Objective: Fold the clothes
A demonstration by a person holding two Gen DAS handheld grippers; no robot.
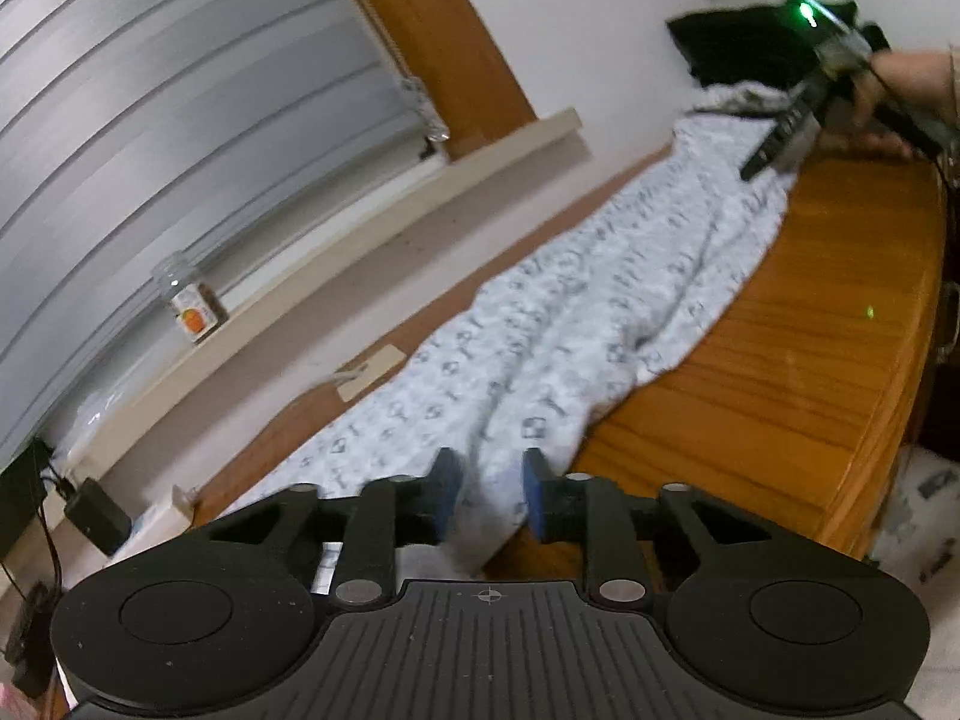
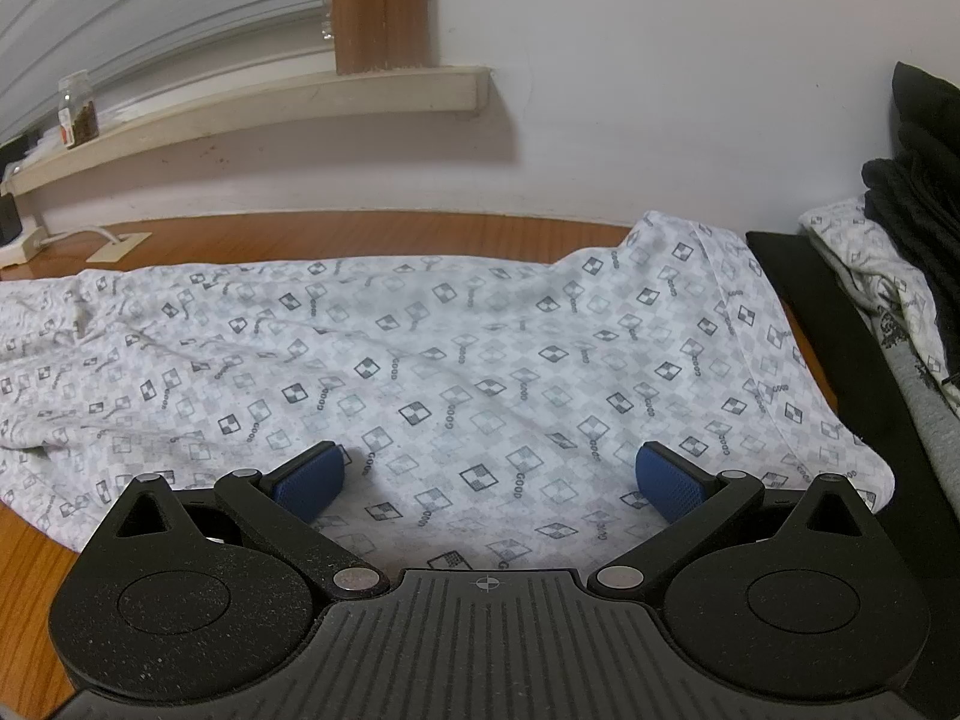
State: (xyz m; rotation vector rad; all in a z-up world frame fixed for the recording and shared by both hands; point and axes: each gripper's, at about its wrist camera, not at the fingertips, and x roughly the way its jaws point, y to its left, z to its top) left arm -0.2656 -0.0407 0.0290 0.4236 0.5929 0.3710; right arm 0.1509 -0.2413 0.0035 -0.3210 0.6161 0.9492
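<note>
- A small clear jar [image 2: 78, 111] stood on the pale window ledge [image 2: 252, 102] in the upper left of the right wrist view; its lower half held something dark brown, and a label with orange on it showed on its side. What the contents were could not be told.
- In the left wrist view the same jar appeared at centre left on the ledge, blurred, with the orange label facing the camera.
- The white patterned garment [image 2: 456, 354] lay spread flat across the wooden table [image 2: 36, 546], filling the middle of the right wrist view from the left edge almost to the right.
- The right gripper [image 2: 489, 477] sat at the bottom centre of its view, jaws spread wide, with the blue pads [image 2: 309, 480] low over the near edge of the cloth and nothing clamped between them.
- The left gripper [image 1: 491, 492] stood at the bottom centre of its view, jaws partly open with a narrow gap; a ridge of the garment ran up to that gap, but the pads did not press on it.
- Dark folded clothes [image 2: 918, 192] were stacked at the right edge of the right wrist view, just beside the garment.
- In the upper right of the left wrist view a hand [image 1: 888, 114] held the other gripper at the far end of the cloth.
</note>
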